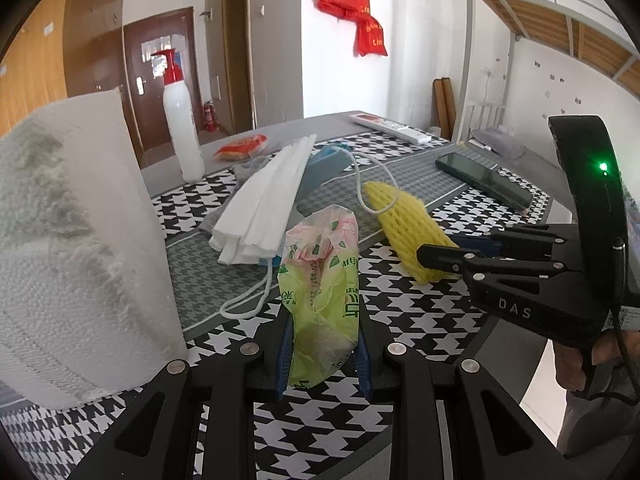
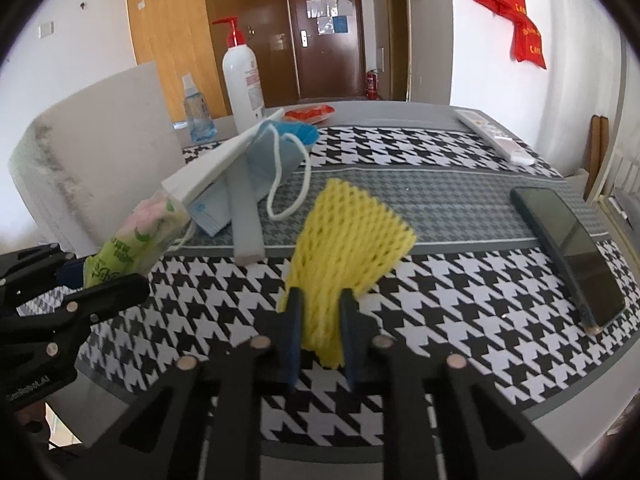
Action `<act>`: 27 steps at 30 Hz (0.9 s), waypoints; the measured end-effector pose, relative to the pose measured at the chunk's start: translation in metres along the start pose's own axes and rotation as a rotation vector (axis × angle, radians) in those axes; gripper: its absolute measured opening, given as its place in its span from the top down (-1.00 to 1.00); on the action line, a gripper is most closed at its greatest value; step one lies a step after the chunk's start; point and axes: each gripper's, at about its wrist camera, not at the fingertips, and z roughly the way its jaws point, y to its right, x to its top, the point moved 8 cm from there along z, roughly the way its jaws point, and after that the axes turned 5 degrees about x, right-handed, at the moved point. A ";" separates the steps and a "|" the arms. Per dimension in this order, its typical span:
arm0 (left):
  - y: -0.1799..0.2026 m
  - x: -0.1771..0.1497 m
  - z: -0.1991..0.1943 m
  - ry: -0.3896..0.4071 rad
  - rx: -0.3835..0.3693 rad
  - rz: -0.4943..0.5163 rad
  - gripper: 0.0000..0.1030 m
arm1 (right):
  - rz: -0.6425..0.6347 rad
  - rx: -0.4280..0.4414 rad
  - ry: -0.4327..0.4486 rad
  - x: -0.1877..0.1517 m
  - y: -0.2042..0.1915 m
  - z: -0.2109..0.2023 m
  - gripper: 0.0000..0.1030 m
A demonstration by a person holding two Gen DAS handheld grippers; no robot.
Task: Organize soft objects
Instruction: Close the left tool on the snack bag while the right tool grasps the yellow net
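Note:
My left gripper [image 1: 325,322] is shut on a green flowered tissue pack [image 1: 320,280] and holds it above the table; the pack also shows in the right wrist view [image 2: 132,240]. My right gripper [image 2: 320,308] is shut on a yellow foam net sleeve [image 2: 344,244], which also shows in the left wrist view [image 1: 404,228]. A stack of white foam sheets [image 1: 264,204] lies over a blue face mask [image 2: 256,172] with white ear loops in the middle of the table.
A large white foam block [image 1: 76,248] stands at the left. A white pump bottle [image 1: 182,120], a small clear bottle [image 2: 197,112], a red packet [image 1: 242,146], a remote [image 1: 390,126] and a phone [image 2: 572,252] lie on the houndstooth cloth [image 1: 420,320].

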 end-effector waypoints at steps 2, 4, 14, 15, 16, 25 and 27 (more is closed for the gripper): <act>-0.001 0.000 -0.006 0.015 0.002 0.005 0.46 | 0.004 0.004 0.038 0.004 -0.001 -0.012 0.60; -0.001 0.002 -0.012 0.032 0.004 0.007 0.46 | 0.010 -0.002 0.065 0.008 -0.001 -0.022 0.60; -0.012 0.011 -0.040 0.117 0.023 0.001 0.46 | 0.005 -0.021 0.151 0.025 -0.011 -0.055 0.60; -0.013 0.012 -0.042 0.126 0.029 0.002 0.46 | 0.006 -0.022 0.158 0.026 -0.011 -0.058 0.60; -0.014 0.013 -0.044 0.132 0.034 0.003 0.46 | 0.007 -0.024 0.171 0.028 -0.012 -0.062 0.60; -0.023 0.025 -0.056 0.196 0.067 0.005 0.45 | 0.023 -0.023 0.239 0.044 -0.012 -0.074 0.60; -0.026 0.028 -0.059 0.209 0.076 0.005 0.46 | 0.018 -0.019 0.248 0.046 -0.015 -0.076 0.60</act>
